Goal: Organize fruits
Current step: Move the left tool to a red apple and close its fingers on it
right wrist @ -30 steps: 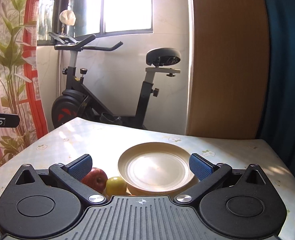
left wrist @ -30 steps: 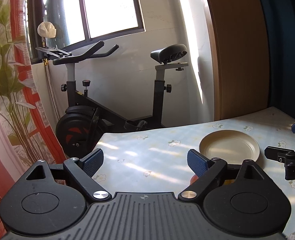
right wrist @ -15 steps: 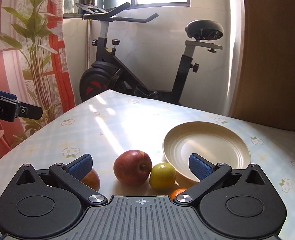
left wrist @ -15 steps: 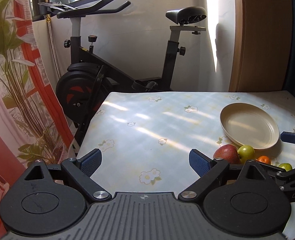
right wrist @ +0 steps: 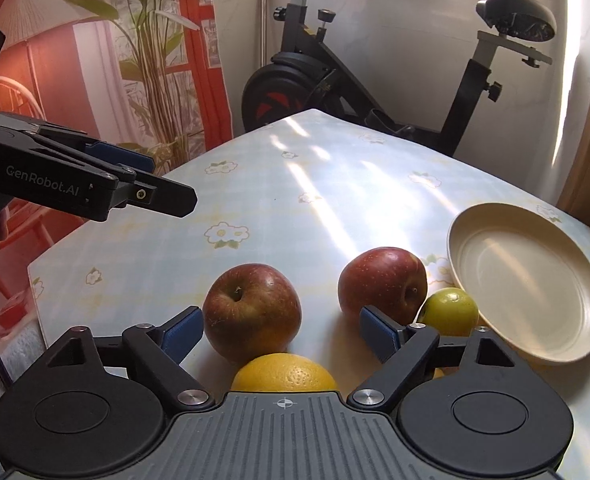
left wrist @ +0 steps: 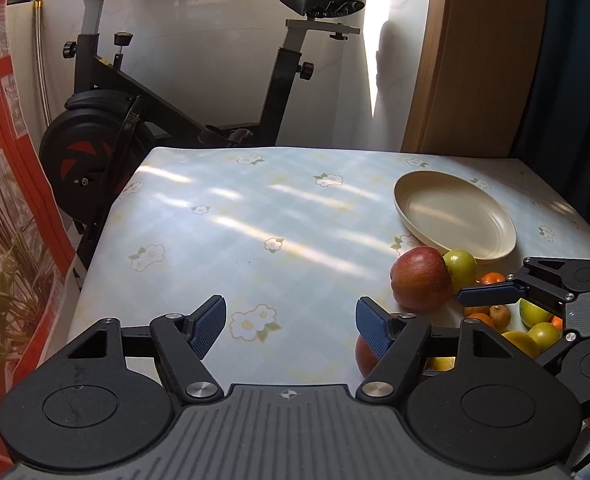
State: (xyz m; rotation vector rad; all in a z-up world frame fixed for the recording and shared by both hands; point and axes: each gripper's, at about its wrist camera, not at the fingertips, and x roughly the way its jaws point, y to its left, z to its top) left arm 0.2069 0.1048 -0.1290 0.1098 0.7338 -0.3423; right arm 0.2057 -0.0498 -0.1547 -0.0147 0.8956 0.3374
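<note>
Right gripper (right wrist: 282,330): jaws spread wide, grasping nothing, poised over a dark apple (right wrist: 252,312) with an orange (right wrist: 284,372) just nearer the camera. Second apple (right wrist: 383,282) beyond the right finger, touching a green fruit (right wrist: 449,312) that sits against the plate (right wrist: 527,284). Plate bare, tipped up on the fruit beneath its near rim, near the table's (right wrist: 295,200) right edge. Left gripper (left wrist: 291,326): jaws released too, holding nothing, above flowered cloth toward the near edge. Small oranges (left wrist: 491,279) and more green fruit (left wrist: 535,310) heaped near the right gripper. Exercise bike (left wrist: 143,112) standing past the far edge.
</note>
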